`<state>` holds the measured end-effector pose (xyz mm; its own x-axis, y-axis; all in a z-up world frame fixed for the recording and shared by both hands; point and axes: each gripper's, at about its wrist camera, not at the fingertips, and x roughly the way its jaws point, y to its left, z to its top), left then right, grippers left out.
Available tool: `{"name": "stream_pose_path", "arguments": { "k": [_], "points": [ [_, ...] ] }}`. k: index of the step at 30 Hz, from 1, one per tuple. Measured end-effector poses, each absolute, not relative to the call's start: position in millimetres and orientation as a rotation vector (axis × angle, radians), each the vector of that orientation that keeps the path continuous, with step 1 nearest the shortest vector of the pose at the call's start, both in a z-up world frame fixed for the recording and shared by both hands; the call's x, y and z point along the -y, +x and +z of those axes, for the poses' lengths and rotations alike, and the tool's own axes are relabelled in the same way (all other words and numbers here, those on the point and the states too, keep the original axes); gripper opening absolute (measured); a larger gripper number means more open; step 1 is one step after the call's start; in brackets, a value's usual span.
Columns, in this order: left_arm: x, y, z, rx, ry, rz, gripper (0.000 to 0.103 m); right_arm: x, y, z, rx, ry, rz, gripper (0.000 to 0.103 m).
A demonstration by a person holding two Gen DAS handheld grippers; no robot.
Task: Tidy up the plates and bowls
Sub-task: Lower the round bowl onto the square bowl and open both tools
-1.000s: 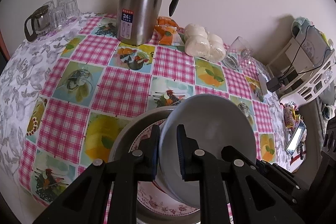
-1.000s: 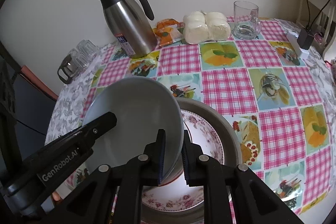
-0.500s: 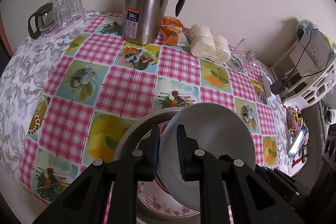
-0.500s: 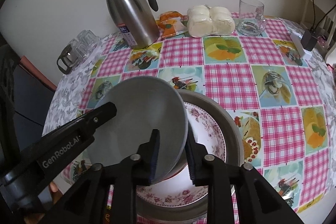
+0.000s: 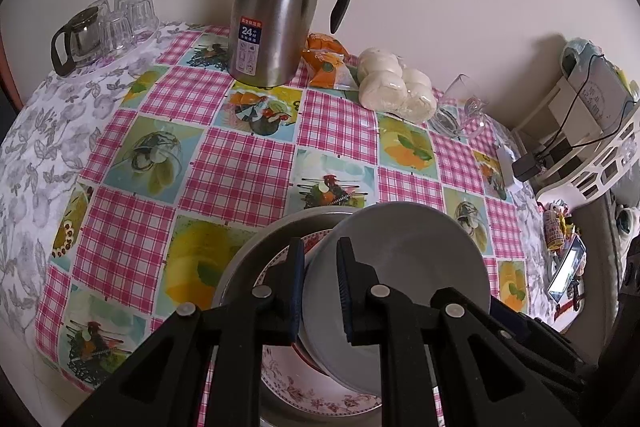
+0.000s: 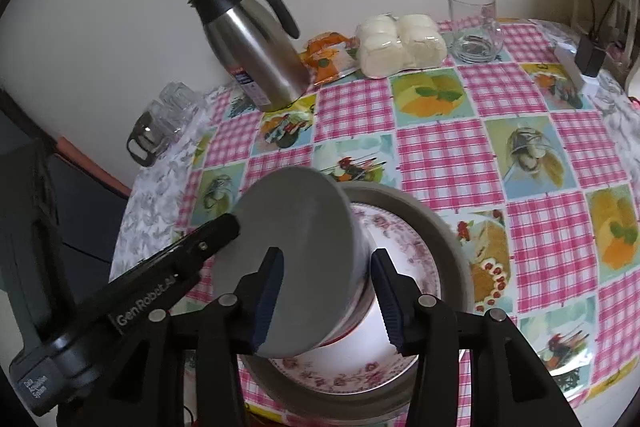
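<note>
While left tool [image 5: 318, 287] grips bowl [image 5: 404, 267], right tool [image 6: 326, 301] has opened

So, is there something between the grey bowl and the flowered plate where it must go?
Nothing visible. The grey bowl hangs tilted directly over the flowered plate, which lies in the grey dish. The left tool pinches its rim; the right tool has just been opening around the opposite rim.

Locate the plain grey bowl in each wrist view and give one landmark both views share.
Left wrist: the plain grey bowl sits bottom centre-right, its rim pinched by the left gripper.
Right wrist: lower centre-left, tilted, between the right gripper's just-opening jaws, pads clear.
Shared landmark: the steel vacuum jug at the table's far side.
</note>
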<state>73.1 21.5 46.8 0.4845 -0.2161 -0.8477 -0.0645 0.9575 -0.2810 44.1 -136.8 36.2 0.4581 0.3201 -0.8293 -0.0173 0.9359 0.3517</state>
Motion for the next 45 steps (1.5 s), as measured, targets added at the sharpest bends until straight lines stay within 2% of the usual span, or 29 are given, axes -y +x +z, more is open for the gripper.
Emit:
{"name": "stream_pose_path", "arguments": {
  "k": [7, 15, 22, 23, 25, 27, 29, 31, 36, 38, 40, 42, 45],
  "points": [
    [-24.8, 72.0, 48.7, -1.055, -0.304, -0.085, 0.015, 152.4, 43.7, 44.1, -1.032, 0.320, 0.180, 0.049],
    [-27.7, 71.8, 49.0, -1.050, -0.317, -0.077, 0.017, 176.4, 53.9, 22.0, -1.085, 0.417, 0.168, 0.049],
    [-28.5, 70.9, 50.7, -1.049, -0.313, -0.068, 0.019, 171.0, 54.0, 21.4, -1.097, 0.370, 0.149, 0.049],
    [-28.8, 70.5, 52.2, -1.044, -0.307, -0.063, 0.021, 170.3, 53.3, 23.4, -1.092, 0.360, 0.149, 0.049],
    [-30.2, 69.2, 55.7, -1.030, -0.299, -0.049, 0.043, 168.5, 52.0, 27.6, -1.077, 0.340, 0.151, 0.050],
    [-32.0, 68.0, 58.2, -1.018, -0.295, -0.034, 0.052, 165.3, 50.9, 31.8, -1.062, 0.311, 0.146, 0.059],
    [-34.5, 67.4, 60.5, -1.012, -0.286, -0.009, 0.055, 161.0, 49.5, 35.5, -1.044, 0.276, 0.140, 0.063],
    [-36.7, 68.0, 60.7, -1.012, -0.279, 0.011, 0.063, 157.7, 49.3, 37.3, -1.038, 0.249, 0.137, 0.066],
    [-40.8, 69.1, 57.1, -1.029, -0.263, 0.042, 0.064, 150.6, 48.3, 37.6, -1.025, 0.174, 0.113, 0.077],
    [-41.7, 68.7, 56.3, -1.028, -0.258, 0.044, 0.071, 149.5, 47.7, 37.9, -1.016, 0.157, 0.107, 0.083],
    [-42.3, 67.9, 56.3, -1.022, -0.250, 0.054, 0.084, 149.6, 47.2, 37.9, -1.011, 0.149, 0.104, 0.088],
    [-44.7, 66.6, 56.7, -1.011, -0.248, 0.072, 0.086, 151.0, 46.4, 37.6, -1.010, 0.147, 0.102, 0.098],
    [-49.6, 65.1, 55.5, -1.016, -0.243, 0.103, 0.086, 152.1, 43.8, 38.6, -1.000, 0.147, 0.104, 0.103]
  ]
}}
